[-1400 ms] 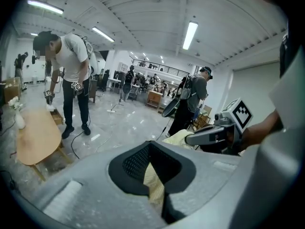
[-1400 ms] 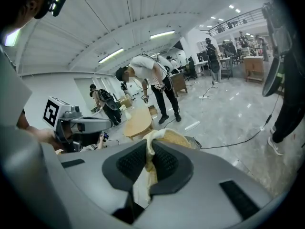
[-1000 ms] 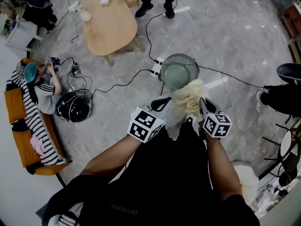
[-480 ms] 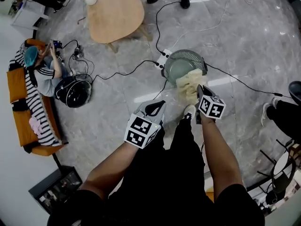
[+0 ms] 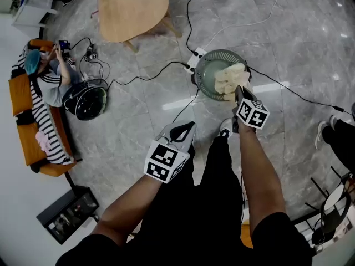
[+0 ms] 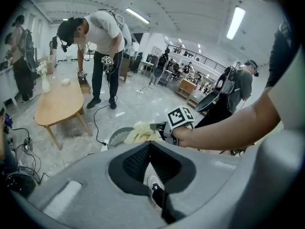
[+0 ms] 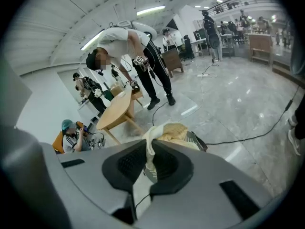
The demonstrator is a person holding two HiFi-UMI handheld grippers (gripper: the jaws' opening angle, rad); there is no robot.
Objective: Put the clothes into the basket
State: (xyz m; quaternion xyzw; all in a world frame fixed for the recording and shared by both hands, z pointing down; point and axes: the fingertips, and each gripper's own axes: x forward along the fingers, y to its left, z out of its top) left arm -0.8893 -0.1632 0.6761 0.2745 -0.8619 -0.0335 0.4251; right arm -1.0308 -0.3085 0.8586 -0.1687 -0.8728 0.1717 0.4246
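— What is held by the right gripper (image 5: pixel 238 95)?

— A pale yellow cloth (image 5: pixel 230 79) is pinched between its jaws. They are drawn nearly together on a thin fold. In the right gripper view the fold is seen running up between the black pads, with the rest bunched beyond the tips.

— And where is the cloth placed?

— It is seen over the near right part of the round grey basket (image 5: pixel 206 65), which is stood on the marble floor (image 5: pixel 288 49). In the head view the rim on that side is covered by the bunch. Whether the cloth rests on the basket's bottom cannot be told.

— Is anything held by the left gripper (image 5: pixel 180 131)?

— Nothing is held. Its jaw tips are brought together, and only floor and a shoe (image 6: pixel 152 182) are seen through the gap behind them. It is held well apart from the basket, nearer the body and to the left.

— What is found around the basket?

— A white power strip (image 5: pixel 198 55) is set just beside its far left edge, and black cables are run across the floor from there. A wooden table (image 5: pixel 130 7) is placed farther off. A black helmet (image 5: pixel 84 101) is laid on the floor to the left, and beyond it a person (image 5: pixel 47 85) is seated by an orange sofa (image 5: pixel 22 132).
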